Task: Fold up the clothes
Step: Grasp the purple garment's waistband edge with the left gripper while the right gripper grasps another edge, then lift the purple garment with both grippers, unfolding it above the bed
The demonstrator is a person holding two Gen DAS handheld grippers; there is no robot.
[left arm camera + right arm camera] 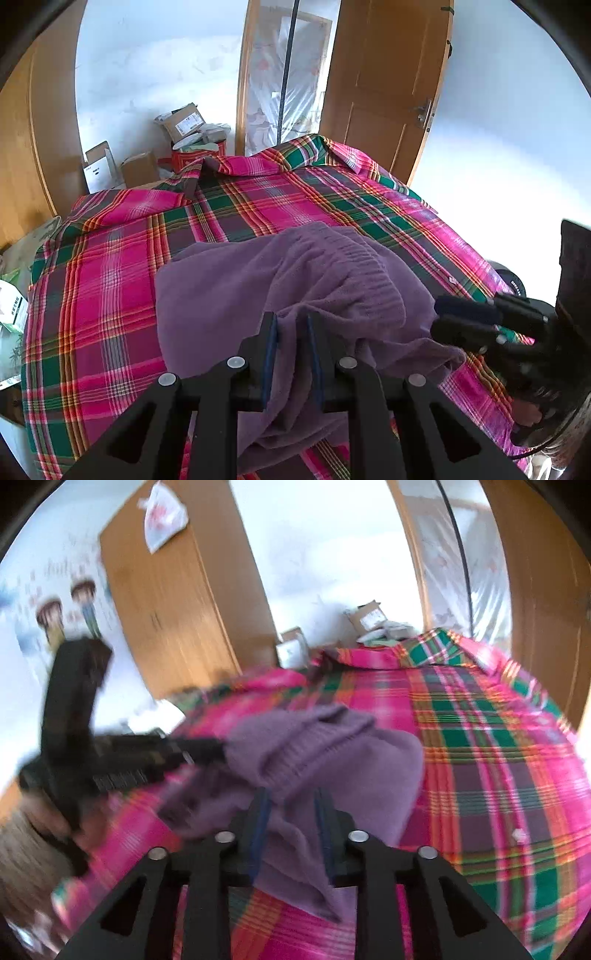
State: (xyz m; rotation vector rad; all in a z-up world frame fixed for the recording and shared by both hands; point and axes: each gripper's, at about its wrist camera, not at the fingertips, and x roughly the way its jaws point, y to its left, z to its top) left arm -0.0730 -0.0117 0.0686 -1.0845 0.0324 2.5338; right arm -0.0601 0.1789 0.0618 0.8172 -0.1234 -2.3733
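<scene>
A purple knit garment [229, 295] with a ribbed band lies bunched on the plaid bed sheet [110, 295]. In the left wrist view my left gripper [291, 326] is shut on a fold of it, and cloth fills the gap between the blue pads. My right gripper [443, 318] comes in from the right and grips the garment's right edge. The right wrist view is blurred. There the right gripper [291, 805] has purple garment [332, 746] cloth pinched between its fingers, and the left gripper [221, 751] holds the cloth's left side.
The plaid sheet [498, 757] covers the whole bed, with pillows [251, 164] at the far end. Cardboard boxes [184, 122] are piled in the far corner. A wooden wardrobe [166, 590] stands to the left and an open door [388, 81] beyond the bed.
</scene>
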